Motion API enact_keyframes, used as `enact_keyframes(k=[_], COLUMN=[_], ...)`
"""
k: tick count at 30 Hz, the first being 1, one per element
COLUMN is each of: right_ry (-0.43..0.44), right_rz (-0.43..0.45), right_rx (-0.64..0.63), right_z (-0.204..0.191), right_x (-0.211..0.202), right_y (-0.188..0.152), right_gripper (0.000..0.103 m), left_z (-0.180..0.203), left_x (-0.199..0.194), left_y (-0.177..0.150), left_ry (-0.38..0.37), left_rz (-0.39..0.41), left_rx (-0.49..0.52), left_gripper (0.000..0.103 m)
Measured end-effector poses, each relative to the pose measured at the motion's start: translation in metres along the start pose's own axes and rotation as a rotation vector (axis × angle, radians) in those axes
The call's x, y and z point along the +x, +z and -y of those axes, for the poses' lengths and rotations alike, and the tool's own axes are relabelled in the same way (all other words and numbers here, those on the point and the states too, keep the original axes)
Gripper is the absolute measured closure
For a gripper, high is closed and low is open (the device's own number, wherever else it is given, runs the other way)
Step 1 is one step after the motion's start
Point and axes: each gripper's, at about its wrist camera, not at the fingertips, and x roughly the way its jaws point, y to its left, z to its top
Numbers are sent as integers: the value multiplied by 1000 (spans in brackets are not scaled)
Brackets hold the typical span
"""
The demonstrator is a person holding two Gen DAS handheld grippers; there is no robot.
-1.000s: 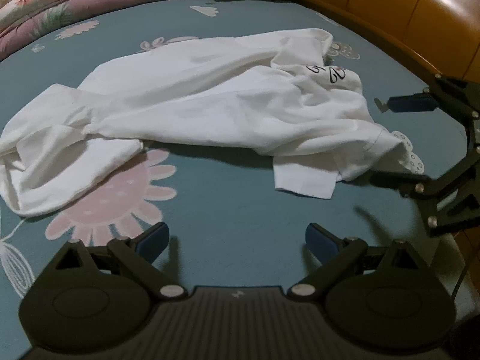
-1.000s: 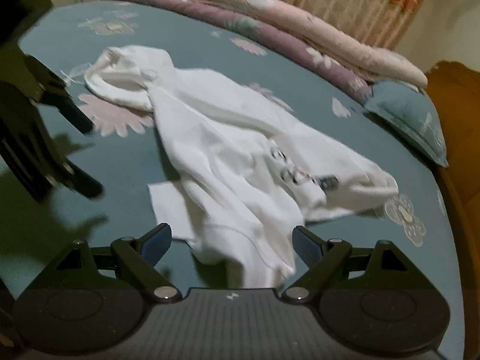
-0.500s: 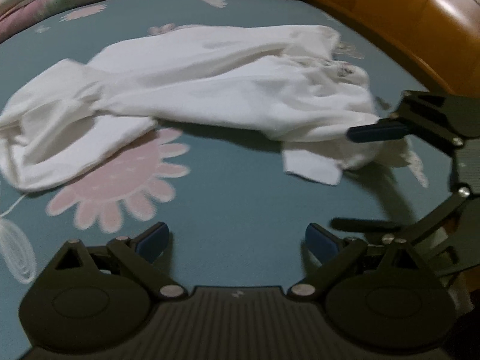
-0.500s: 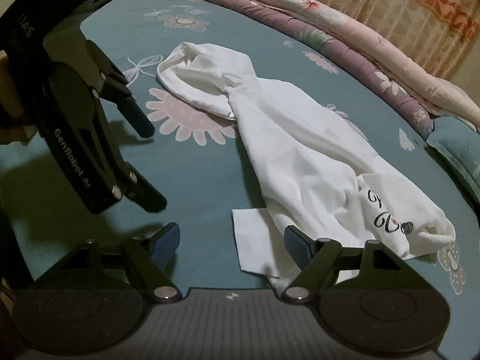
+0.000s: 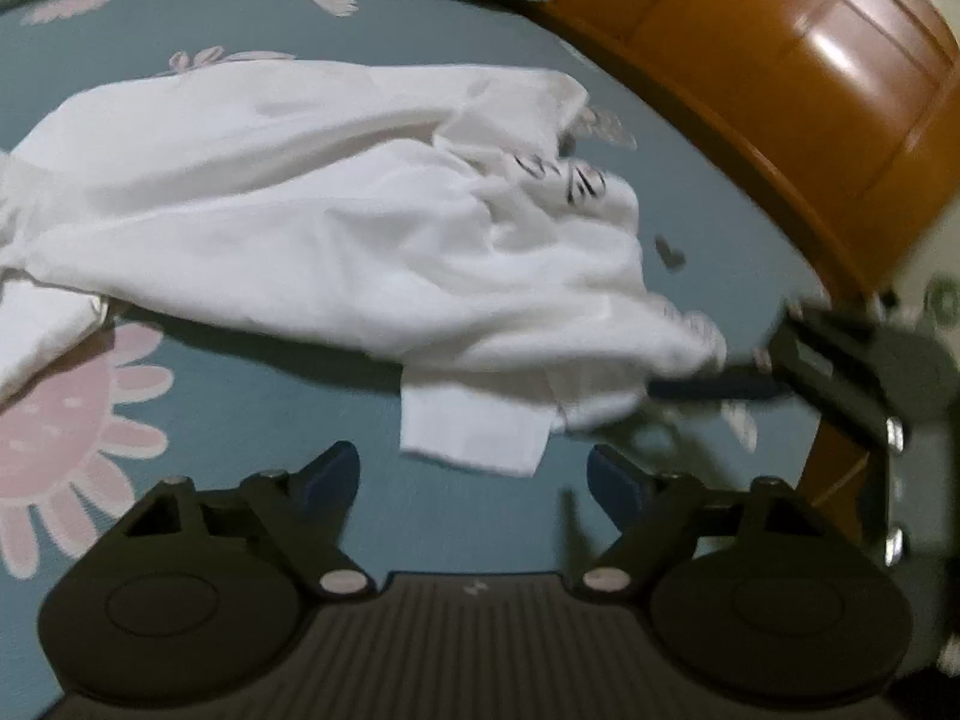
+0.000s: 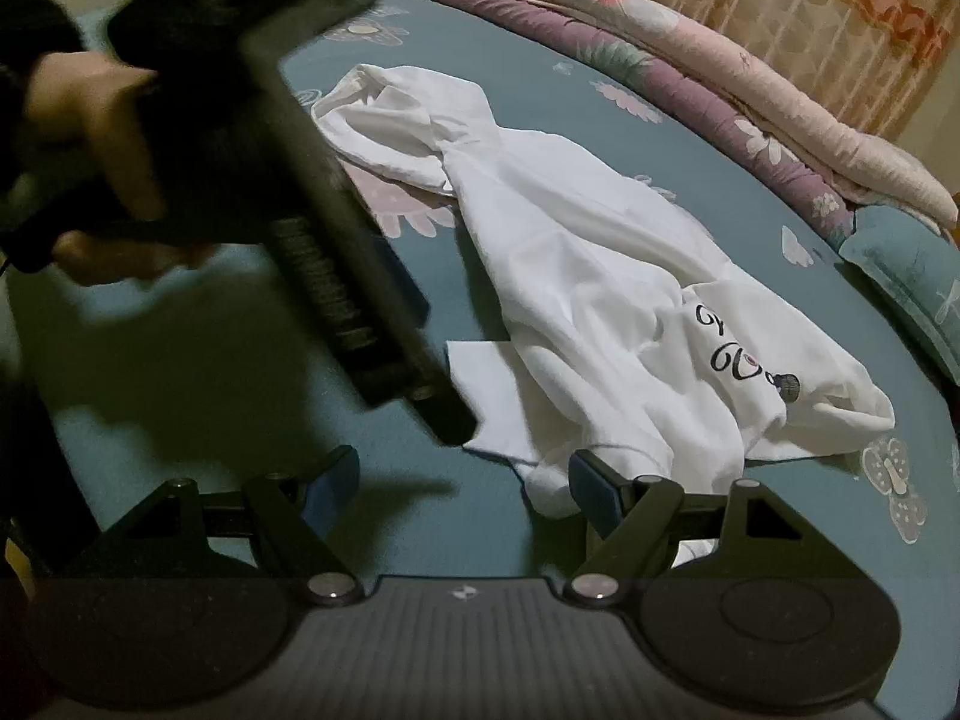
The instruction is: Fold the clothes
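The crumpled white shirt (image 5: 336,228) lies on the teal bedsheet (image 5: 252,420); the left gripper (image 5: 474,477), jaws closing, and the wide-apart right gripper (image 6: 462,477) both grip nothing at its near edge.

Left claw (image 5: 474,480) closing, nothing between its jaws — right claw (image 6: 463,480) open, angled downward.

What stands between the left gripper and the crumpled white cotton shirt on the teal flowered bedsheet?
Nothing visible. Ahead of the left gripper, whose jaws are closing with nothing between them, lies only bare teal flowered bedsheet up to the near flap of the crumpled white cotton shirt. The right gripper is at the shirt's edge, to the side.
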Motion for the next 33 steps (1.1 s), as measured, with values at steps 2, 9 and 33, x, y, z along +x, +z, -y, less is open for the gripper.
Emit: enact_keyframes(k=[2, 9, 33], right_ry=[5, -6, 205], right_rz=[14, 67, 126], right_rx=[12, 58, 214], right_z=[1, 10, 39], right_x=[-5, -20, -45], right_y=[-1, -4, 12], right_gripper=[22, 21, 17], left_z=[-4, -37, -66], left_x=[6, 17, 38], left_y=[6, 20, -17], left_ry=[-30, -183, -276], left_rz=[-4, -34, 34], left_rx=[-50, -331, -526], left_gripper=[24, 24, 94])
